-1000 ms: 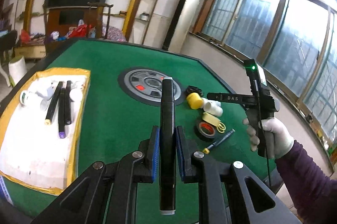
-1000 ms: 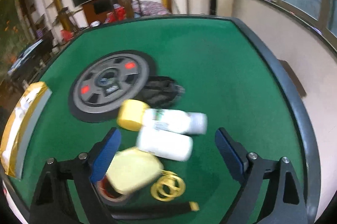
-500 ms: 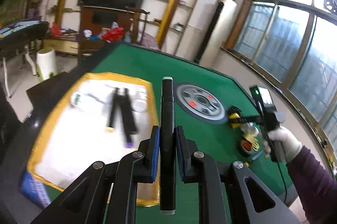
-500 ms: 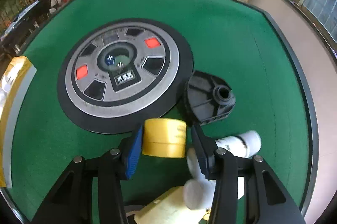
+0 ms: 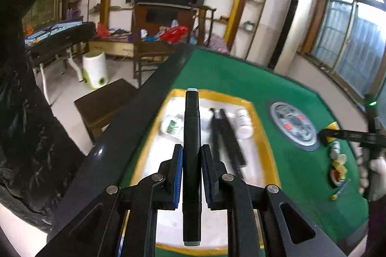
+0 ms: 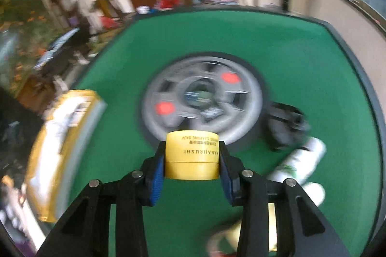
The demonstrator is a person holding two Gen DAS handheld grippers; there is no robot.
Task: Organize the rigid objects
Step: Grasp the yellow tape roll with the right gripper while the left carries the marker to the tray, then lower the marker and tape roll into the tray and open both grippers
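My left gripper [image 5: 191,155] is shut on a black marker [image 5: 191,136] and holds it above the white tray with a yellow rim [image 5: 263,126]. Two black markers [image 5: 228,136], a white bottle [image 5: 243,124] and a white jar [image 5: 172,125] lie on the tray. My right gripper [image 6: 192,156] is shut on a yellow jar [image 6: 192,155], lifted above the green table [image 6: 241,39]. The tray's rim [image 6: 55,141] shows at the left in the right wrist view.
A grey round panel [image 6: 205,102] sits in the table's middle. A black lid [image 6: 284,126] and white bottles [image 6: 299,160] lie right of it. A tape roll [image 5: 337,177], a small screwdriver [image 5: 340,190] and yellowish pieces lie at the right of the left view.
My left gripper has swung left with the marker to above the tray. My right gripper has shut on the yellow jar and lifted it off the table.
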